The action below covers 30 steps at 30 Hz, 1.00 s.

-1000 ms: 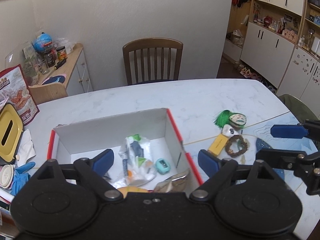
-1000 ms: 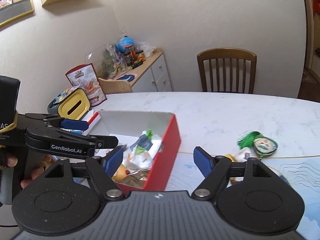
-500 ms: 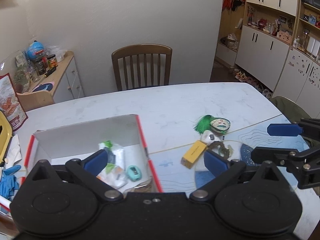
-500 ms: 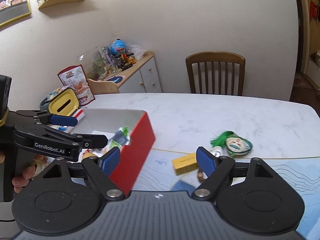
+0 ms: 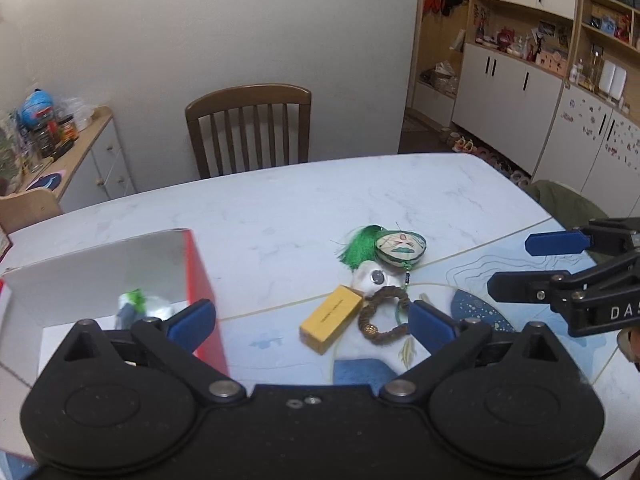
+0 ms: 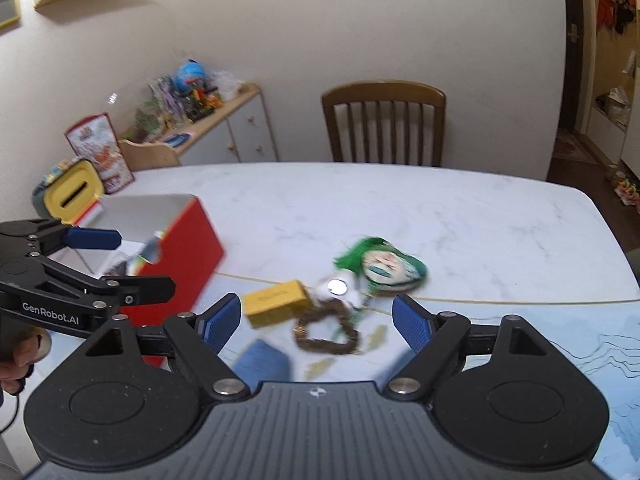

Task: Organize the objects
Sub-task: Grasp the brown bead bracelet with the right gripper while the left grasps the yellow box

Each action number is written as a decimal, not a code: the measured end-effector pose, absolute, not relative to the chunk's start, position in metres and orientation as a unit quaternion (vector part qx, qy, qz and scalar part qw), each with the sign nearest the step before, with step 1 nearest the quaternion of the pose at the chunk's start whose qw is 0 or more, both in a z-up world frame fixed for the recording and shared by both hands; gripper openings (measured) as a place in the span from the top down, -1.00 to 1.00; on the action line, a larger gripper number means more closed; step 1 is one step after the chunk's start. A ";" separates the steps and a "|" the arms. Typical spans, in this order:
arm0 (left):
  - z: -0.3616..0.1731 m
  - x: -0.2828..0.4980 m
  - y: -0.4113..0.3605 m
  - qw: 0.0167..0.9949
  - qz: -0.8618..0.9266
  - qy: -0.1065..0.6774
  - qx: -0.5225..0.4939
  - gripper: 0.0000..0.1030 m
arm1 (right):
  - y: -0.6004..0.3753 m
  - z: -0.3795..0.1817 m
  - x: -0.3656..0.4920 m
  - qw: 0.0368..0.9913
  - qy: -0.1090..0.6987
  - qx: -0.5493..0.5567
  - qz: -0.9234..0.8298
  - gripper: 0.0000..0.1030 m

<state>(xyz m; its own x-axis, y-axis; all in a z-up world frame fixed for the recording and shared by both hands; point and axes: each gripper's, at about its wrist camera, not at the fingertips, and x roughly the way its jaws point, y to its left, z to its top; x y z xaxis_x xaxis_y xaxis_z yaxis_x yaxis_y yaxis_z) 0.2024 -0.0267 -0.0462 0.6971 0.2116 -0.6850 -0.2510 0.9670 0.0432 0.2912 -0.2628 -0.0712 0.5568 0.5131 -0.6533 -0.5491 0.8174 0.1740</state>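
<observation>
We judge the step in hand to be a reach toward the loose things on the table, so that one may be carried to the red box. Both tongs stand wide open and hold nothing. The left tongs hover above the table with the yellow block and the brown bead ring showing between their blue pads. The right tongs frame the same cluster from the other side; that view is blurred, so fine detail there cannot be read.

To do the step well, we choose one thing only. The block is the firmer target: it has flat sides and lies at the near left edge of the cluster, just beside the ring. We would turn the pads across its narrow width and lower until they straddle it before closing. The ring touches a small white piece, and a green-tasselled charm lies just behind; a careless closing could drag these along.

The box stands to the left of the cluster, well apart from it, its opening upward and a plastic packet already inside. In the left view the right tongs enter from the right edge, near the cluster, so we judge that only one pair should descend at a time.
</observation>
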 end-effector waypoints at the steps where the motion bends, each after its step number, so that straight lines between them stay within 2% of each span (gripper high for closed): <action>1: -0.051 0.207 -0.029 0.921 0.124 0.369 -0.023 -0.99 | -0.266 -0.076 0.295 0.881 0.366 -0.026 0.299 -0.61; 10: -0.090 0.243 -0.048 0.910 0.125 0.395 -0.001 -0.99 | -0.274 -0.118 0.328 0.867 0.399 -0.039 0.295 -0.61; 20: -0.121 0.269 -0.032 0.898 0.145 0.415 -0.007 -0.99 | -0.262 -0.160 0.357 0.844 0.429 -0.065 0.317 -0.57; 26: -0.135 0.281 -0.020 0.889 0.160 0.428 -0.017 -0.98 | -0.253 -0.171 0.368 0.831 0.438 -0.077 0.334 -0.47; 30: -0.142 0.284 -0.013 0.886 0.163 0.434 -0.028 -0.93 | -0.243 -0.178 0.373 0.823 0.443 -0.084 0.346 -0.31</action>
<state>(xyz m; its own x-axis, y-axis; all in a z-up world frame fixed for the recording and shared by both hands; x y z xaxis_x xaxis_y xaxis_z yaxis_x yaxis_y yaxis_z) 0.2839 -0.0128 -0.1421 0.5698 0.2642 -0.7781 -0.3130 0.9453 0.0917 0.3728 -0.2429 -0.1784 0.3684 0.4959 -0.7864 -0.6440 0.7462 0.1689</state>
